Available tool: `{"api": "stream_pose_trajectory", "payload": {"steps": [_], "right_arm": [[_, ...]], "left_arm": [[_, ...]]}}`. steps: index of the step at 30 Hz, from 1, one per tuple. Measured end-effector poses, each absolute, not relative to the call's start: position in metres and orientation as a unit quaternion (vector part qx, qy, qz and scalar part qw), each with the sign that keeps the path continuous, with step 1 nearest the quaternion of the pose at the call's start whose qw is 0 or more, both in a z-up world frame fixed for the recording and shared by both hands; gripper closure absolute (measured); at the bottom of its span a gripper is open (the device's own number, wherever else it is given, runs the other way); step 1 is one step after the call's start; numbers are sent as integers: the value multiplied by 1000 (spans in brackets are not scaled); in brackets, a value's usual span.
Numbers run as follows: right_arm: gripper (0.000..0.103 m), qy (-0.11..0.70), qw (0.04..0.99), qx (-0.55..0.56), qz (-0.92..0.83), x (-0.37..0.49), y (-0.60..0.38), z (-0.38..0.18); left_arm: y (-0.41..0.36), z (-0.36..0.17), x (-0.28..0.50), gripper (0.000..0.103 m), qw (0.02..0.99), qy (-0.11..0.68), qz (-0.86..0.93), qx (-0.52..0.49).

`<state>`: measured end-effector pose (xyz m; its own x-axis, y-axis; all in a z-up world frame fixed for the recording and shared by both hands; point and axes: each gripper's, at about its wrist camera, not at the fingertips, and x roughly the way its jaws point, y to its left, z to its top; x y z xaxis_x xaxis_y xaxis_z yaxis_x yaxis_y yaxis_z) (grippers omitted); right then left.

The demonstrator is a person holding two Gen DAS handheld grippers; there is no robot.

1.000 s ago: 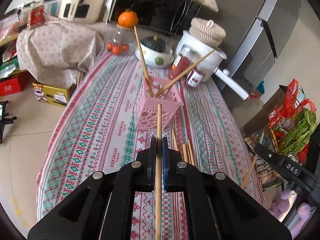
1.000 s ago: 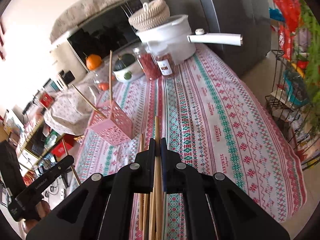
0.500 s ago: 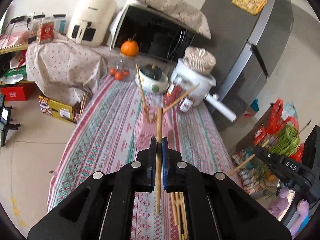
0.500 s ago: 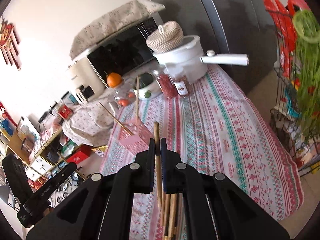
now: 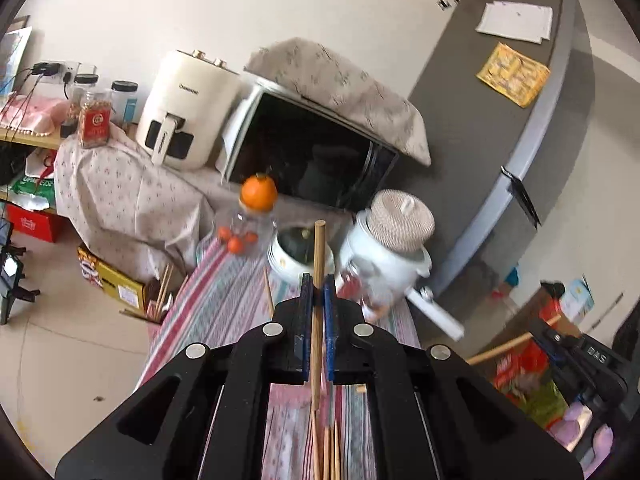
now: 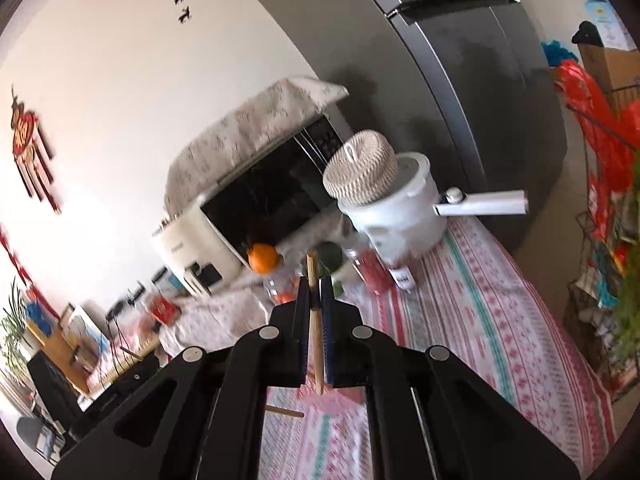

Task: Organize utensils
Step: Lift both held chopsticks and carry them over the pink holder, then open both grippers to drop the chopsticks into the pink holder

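Note:
My left gripper [image 5: 316, 280] is shut on one wooden chopstick [image 5: 319, 248], which stands up past the fingertips. Several loose chopsticks [image 5: 328, 452] lie on the patterned tablecloth [image 5: 224, 308] far below it. The pink basket is hidden behind the left gripper's body; only one chopstick tip [image 5: 267, 284] pokes up beside it. My right gripper [image 6: 316, 284] is shut on another chopstick [image 6: 314, 320], high over the table. A pink blurred shape [image 6: 336, 402], likely the basket, and a chopstick end [image 6: 284, 411] show under it. The right gripper [image 5: 580, 356] also appears at the left view's right edge.
At the table's far end stand a white pot with a woven lid [image 5: 394, 240], red-filled jars [image 6: 372, 272], a bowl [image 5: 292, 256] and an orange on a glass jar [image 5: 258, 192]. Behind are a microwave [image 5: 312, 160], an air fryer [image 5: 184, 108] and a grey fridge [image 5: 500, 140].
Both grippers rose well above the table, each still holding its chopstick, and tilted up toward the wall. The pink basket slipped out of sight under the left gripper.

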<state>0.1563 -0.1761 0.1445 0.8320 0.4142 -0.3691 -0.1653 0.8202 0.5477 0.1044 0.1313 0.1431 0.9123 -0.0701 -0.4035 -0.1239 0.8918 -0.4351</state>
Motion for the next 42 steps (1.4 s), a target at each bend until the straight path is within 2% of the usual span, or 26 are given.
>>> {"api": "stream_pose_trajectory", "payload": {"steps": [6,9,11,17,23,26,28,32,34,38,42], "right_arm": [[97,244,920,263,159,188,-161,139],[97,257,916,265,159,203,-152,128],[97,266,915,259,155,211,-145,121],[97,285,912,256,146,224,-133,105],[97,299,910,252,141,236,-119,92],[90,316,907,240,141,246,-108,80],[74,317,908,236,136,246,-105,75],[70,303,918,220,134,237,-105,81],[63,292,925,205,130,228,-105,85],[58,280,937,172,122,209,-101,86],[45,275,944,142,114,191,-97,80]], "left_arm": [[137,124,147,98,948,203,26,-243],[136,98,167,97,940,241,45,-236],[145,88,169,93,932,251,53,-255],[170,95,151,85,929,226,80,-282],[174,93,151,85,925,237,80,-286],[171,93,151,85,925,243,74,-281],[167,95,147,84,929,240,70,-274],[154,104,137,75,941,226,71,-242],[144,108,132,72,948,219,72,-220],[125,110,123,67,957,213,86,-176],[111,105,114,56,960,215,88,-155]]}}
